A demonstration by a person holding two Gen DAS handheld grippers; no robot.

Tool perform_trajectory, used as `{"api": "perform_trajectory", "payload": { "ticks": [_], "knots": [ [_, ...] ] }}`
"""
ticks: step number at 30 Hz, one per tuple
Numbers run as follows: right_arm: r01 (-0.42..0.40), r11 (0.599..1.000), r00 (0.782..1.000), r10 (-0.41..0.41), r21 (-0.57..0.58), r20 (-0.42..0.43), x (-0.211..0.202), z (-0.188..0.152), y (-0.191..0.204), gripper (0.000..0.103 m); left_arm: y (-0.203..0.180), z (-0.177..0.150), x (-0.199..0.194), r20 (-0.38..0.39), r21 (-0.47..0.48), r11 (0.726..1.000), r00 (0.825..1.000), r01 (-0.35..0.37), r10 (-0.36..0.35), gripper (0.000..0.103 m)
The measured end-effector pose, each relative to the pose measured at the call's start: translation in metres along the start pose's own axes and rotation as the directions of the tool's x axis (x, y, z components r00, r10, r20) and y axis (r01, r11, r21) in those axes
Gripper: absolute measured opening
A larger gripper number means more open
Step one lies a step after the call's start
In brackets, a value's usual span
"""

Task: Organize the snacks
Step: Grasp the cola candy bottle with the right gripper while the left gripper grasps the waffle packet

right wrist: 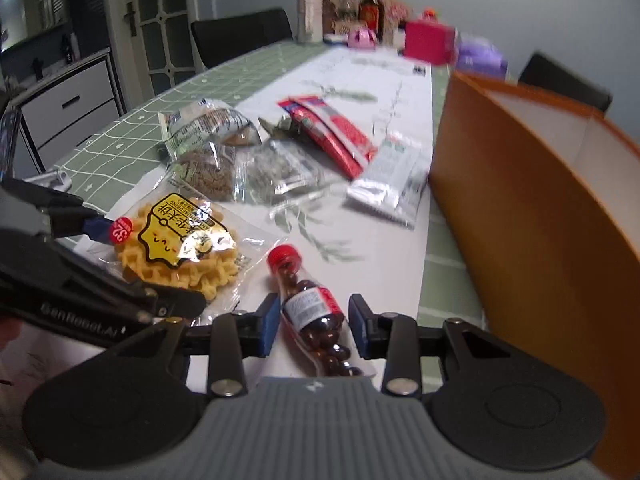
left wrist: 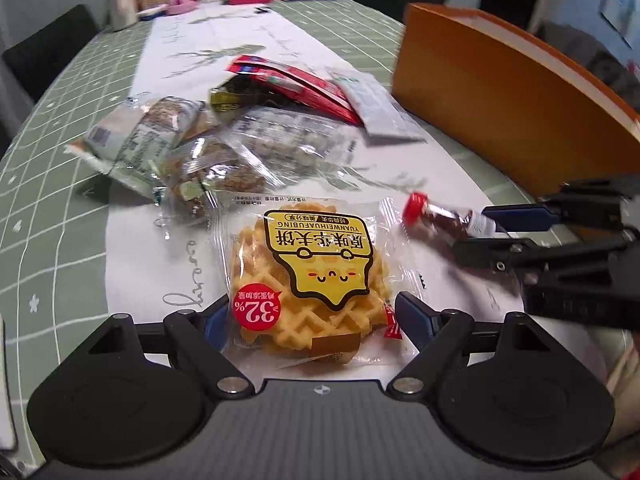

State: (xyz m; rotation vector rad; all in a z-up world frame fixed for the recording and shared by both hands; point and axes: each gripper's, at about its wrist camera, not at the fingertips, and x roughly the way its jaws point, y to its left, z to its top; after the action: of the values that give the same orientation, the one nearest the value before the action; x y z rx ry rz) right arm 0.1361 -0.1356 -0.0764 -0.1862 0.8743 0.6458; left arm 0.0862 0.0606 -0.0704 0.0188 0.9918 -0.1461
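A clear packet holding a yellow waffle [left wrist: 308, 288] lies on the white runner, label upside down. My left gripper [left wrist: 314, 316] straddles it, and both blue pads touch the wrapper's sides. A small bottle of dark chocolate beans [right wrist: 310, 312] with a red cap [right wrist: 283, 257] lies between the pads of my right gripper [right wrist: 314, 320], which sit against its sides. In the left wrist view that right gripper [left wrist: 476, 230] comes in from the right with the bottle [left wrist: 444, 216] in it. In the right wrist view the left gripper [right wrist: 148, 264] sits on the waffle packet [right wrist: 180, 244] at the left.
A tall orange box [left wrist: 516, 92] with an open top stands to the right. Behind the waffle lies a heap of snack packets [left wrist: 208, 152], red sachets [left wrist: 292, 84] and a silver packet [right wrist: 390, 188]. Bottles and boxes [right wrist: 360, 16] crowd the far end of the green checked table [left wrist: 48, 208].
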Motion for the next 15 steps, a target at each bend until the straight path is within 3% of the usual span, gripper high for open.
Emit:
{"api": "perform_trajectory", "payload": {
  "ticks": [4,7,12,15],
  "knots": [
    [-0.018,0.999,0.999,0.019,0.046,-0.027,0.000,-0.001,-0.006,0.037,0.005,0.005,0.001,-0.060,-0.013,1.000,0.998,0.009,-0.010,0.102],
    [-0.021,0.999,1.000,0.021,0.038,-0.010,-0.002,0.000,-0.006,0.047,0.011,0.008,0.001,-0.078,-0.088,0.996,0.997,0.008,-0.015,0.102],
    [-0.025,1.000,1.000,0.026,-0.015,0.013,-0.003,0.004,-0.002,0.048,0.024,0.012,-0.001,-0.070,-0.251,0.968,0.996,0.027,-0.046,0.103],
    [-0.013,0.998,1.000,0.014,-0.053,0.024,-0.002,0.004,0.003,0.048,0.025,0.015,-0.001,-0.074,-0.277,0.961,0.997,0.002,-0.023,0.103]
  ]
}}
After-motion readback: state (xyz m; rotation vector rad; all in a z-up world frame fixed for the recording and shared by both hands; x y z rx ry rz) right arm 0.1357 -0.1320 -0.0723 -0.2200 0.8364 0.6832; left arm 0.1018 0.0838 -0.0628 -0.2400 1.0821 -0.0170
